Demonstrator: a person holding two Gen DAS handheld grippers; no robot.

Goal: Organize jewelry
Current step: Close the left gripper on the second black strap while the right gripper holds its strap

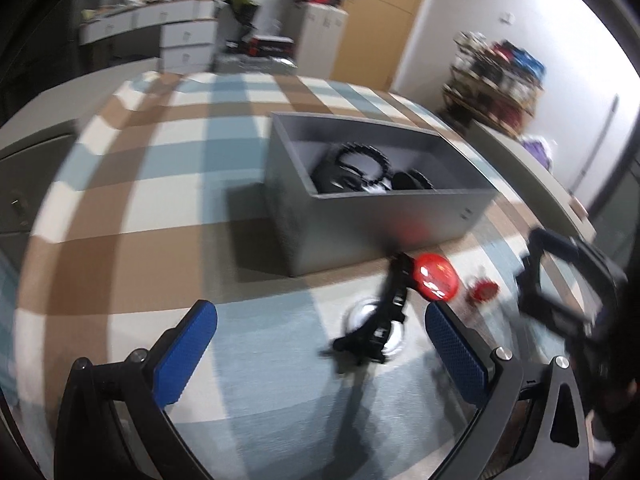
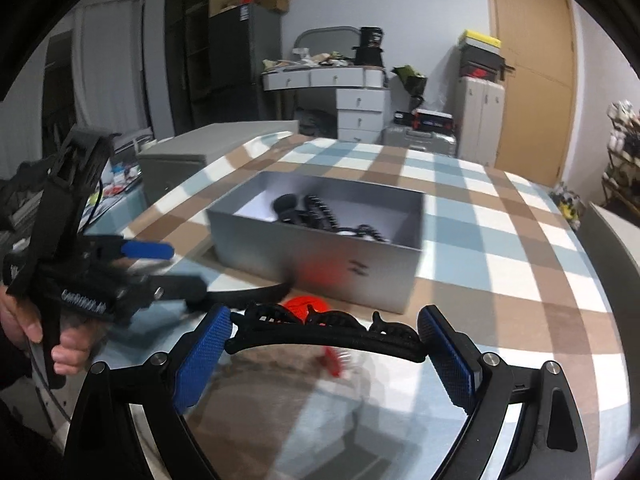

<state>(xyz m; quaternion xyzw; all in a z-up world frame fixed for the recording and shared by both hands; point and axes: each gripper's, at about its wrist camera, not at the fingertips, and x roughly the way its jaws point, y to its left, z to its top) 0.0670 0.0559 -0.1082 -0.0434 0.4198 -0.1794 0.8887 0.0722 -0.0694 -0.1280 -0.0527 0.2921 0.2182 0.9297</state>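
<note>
A grey box (image 1: 384, 224) stands on the checked tablecloth with black hair accessories (image 1: 360, 168) inside; it also shows in the right wrist view (image 2: 320, 256). A long black hair clip (image 2: 328, 330) spans between the blue pads of my right gripper (image 2: 324, 340), which is shut on its two ends. In the left wrist view the same clip (image 1: 380, 320) hangs above the table, blurred. A red round piece (image 1: 435, 282) and a small red piece (image 1: 483, 291) lie near the box. My left gripper (image 1: 320, 332) is open and empty. The right gripper's body (image 1: 568, 288) shows at the right edge.
The checked cloth (image 2: 500, 272) covers the table. A glass dish (image 1: 372, 320) sits under the clip. The left gripper and the hand holding it (image 2: 80, 264) are at the left. Drawers, cabinets and shelves stand beyond the table.
</note>
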